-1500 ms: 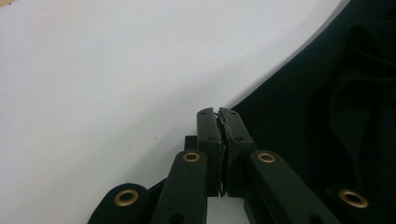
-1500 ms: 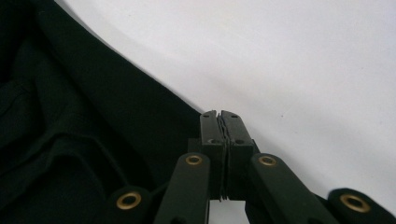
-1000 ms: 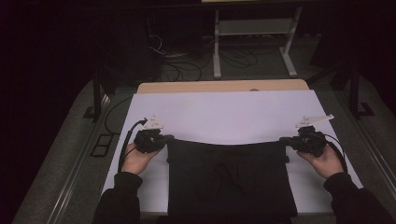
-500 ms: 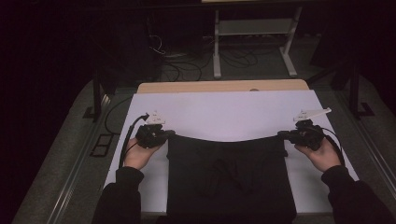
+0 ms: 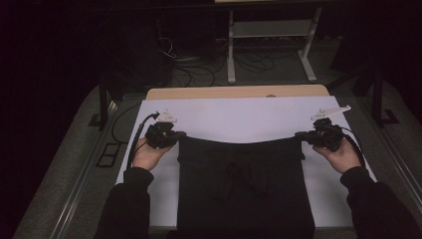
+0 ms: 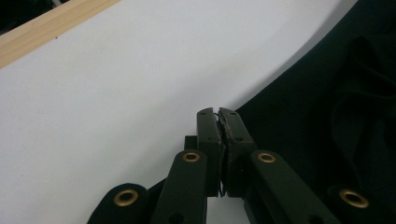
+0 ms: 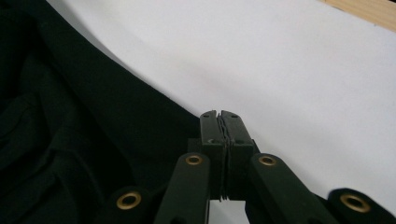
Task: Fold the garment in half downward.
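While both sets of jaws stay pinched tight on the far corners of the black garment (image 5: 244,184), left gripper (image 5: 180,134) and right gripper (image 5: 301,135) should pull level, keeping its edge taut over the white bench (image 5: 239,117).

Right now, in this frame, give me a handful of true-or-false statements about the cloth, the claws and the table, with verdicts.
1. Both claws are shut on the black cloth. True: the left claw and the right claw each pinch a corner of it.
2. The cloth lies on a bare wooden top. False: it lies on a white sheet; wood shows only as a strip along the far edge.
3. The far edge of the cloth sags between the two claws. True.
4. The cloth is bright red. False: it is black.
5. The left hand holds the cloth with bare fingers. False: it holds a claw, and that grips the cloth.
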Motion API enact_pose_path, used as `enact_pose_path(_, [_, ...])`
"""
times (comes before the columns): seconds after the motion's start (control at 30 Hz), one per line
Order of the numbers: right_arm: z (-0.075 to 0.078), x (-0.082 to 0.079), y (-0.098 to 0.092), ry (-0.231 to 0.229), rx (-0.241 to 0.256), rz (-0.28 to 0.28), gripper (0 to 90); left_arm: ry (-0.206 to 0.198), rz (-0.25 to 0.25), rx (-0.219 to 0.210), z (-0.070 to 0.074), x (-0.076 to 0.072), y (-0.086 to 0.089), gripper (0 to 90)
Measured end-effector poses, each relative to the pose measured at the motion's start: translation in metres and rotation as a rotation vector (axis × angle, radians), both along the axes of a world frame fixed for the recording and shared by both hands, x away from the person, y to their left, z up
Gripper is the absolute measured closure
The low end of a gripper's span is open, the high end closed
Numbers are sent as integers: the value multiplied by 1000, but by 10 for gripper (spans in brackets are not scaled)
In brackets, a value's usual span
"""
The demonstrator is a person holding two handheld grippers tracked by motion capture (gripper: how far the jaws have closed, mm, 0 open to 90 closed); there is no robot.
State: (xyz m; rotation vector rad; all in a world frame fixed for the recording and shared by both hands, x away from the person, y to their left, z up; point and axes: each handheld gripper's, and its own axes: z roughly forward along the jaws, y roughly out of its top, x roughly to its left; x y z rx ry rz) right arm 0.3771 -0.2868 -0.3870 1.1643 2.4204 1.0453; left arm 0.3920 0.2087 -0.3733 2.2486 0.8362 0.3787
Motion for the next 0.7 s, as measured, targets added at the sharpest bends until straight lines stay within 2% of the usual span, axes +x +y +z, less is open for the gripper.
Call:
enact_pose_path(0.2, [9,10,0,5,12,-13,874,4,11,3,9,10,1,864])
enact_pose_path(0.33, [14,15,0,0,17,-19,873,-7,23,-3,15,14,2,864])
enact_pose_path(0.63, [26,26,6,-14,-6,-21,874,-9,59,31,26,28,2,863])
enact_pose_path(0.7, [29,30,7,-22,-6,-27,874,-12,74,23,28,33,1,863])
